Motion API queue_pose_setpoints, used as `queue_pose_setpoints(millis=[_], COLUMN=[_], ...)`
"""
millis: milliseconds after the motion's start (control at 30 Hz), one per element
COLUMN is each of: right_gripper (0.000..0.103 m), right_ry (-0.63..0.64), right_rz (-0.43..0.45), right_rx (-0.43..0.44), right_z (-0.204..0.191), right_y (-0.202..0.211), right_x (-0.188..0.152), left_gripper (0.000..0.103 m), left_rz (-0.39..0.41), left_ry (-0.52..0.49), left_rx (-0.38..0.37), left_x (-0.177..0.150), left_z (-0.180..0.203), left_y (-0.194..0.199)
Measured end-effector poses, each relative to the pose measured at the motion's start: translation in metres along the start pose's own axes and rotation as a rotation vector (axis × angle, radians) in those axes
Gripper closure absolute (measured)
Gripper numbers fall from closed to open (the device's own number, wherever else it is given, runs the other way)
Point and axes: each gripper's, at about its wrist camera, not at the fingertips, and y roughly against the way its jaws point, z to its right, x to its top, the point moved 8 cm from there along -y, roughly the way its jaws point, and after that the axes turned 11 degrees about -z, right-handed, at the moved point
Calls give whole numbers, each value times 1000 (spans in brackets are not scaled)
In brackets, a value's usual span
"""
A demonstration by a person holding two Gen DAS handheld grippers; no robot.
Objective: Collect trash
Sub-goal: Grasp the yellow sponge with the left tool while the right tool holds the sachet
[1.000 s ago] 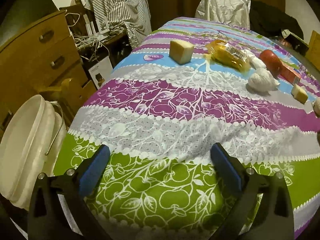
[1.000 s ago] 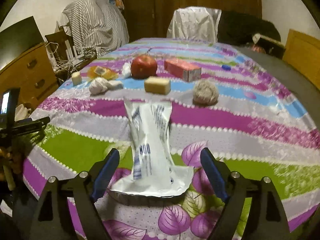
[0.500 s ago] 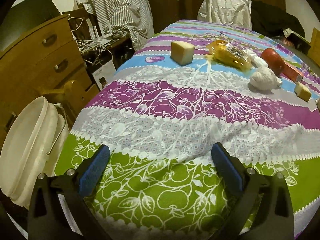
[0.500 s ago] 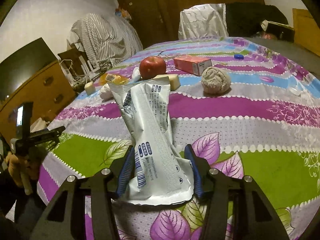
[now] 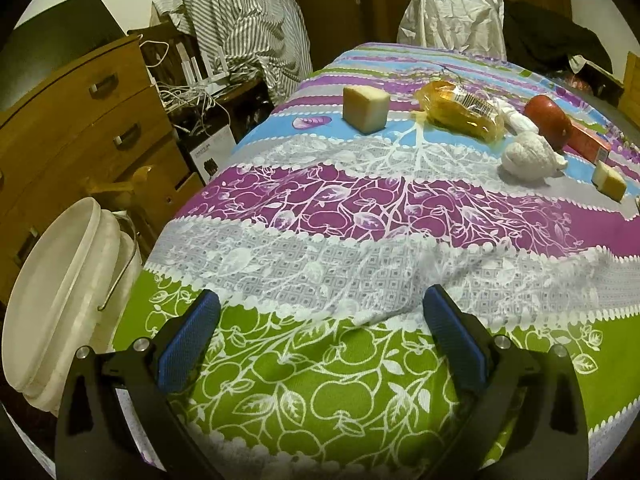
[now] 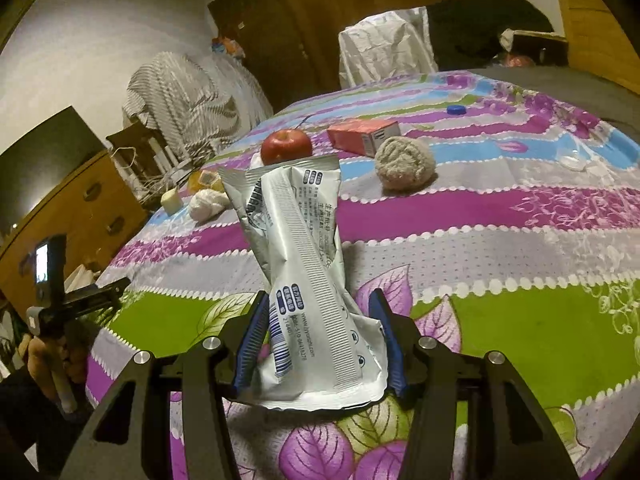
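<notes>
- Right gripper [image 6: 320, 332]: jaws have just been closing, now pinching the silver wrapper [image 6: 304, 264] at its lower end; blue pads pressed on both sides.
- A second ago the wrapper lay flat on the tablecloth [image 6: 520, 320] between spread jaws; now its far end stands up ahead of the gripper, tilted slightly left. Looks lifted, grasp seems secured.
- Left gripper [image 5: 320, 340]: spread wide, nothing between the pads, hovering over the green stripe of the cloth, unchanged.
- White bucket [image 5: 60, 292] sits just left of the left gripper, beside the table edge: likely the trash bin.
- Meaning: pick step done, next is carrying the wrapper over to the bucket.
- Beyond the right gripper: apple [image 6: 286, 146], red box [image 6: 362, 136], crumpled paper ball [image 6: 406, 164] not yet collected.
</notes>
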Motion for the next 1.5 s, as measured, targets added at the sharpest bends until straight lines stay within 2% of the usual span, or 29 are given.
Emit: queue_pose_setpoints(millis=[100, 233, 533, 900, 1000, 1100, 1200, 1300, 1367, 1500], right_gripper=[51, 50, 50, 49, 50, 49, 49, 50, 50, 50], right_ry=[-62, -170, -131, -120, -148, -176, -183, -196, -221, -261], right_rz=[46, 71, 63, 49, 70, 87, 89, 101, 117, 141], right_rx=[-39, -11, -82, -94, -73, -56, -56, -48, -38, -13], right_z=[10, 18, 15, 16, 19, 23, 25, 27, 33, 41], right_y=[10, 20, 12, 10, 13, 15, 15, 16, 19, 23], right_x=[0, -9, -9, -8, -7, -7, -6, -6, -5, -6], left_gripper=[5, 5, 5, 5, 6, 6, 6, 6, 6, 6], left_rz=[6, 12, 16, 10, 6, 12, 42, 55, 55, 48], left_ry=[-4, -9, 6, 10, -24, -39, -105, -202, -276, -340], left_rx=[5, 6, -25, -33, -26, -157, -310, -417, -460, -464], left_x=[-1, -1, -2, -2, -1, 6, 23, 37, 49, 75], left_z=[1, 2, 0, 0, 6, 30, 89, 149, 198, 264], left_y=[3, 4, 4, 3, 8, 22, 45, 58, 61, 48])
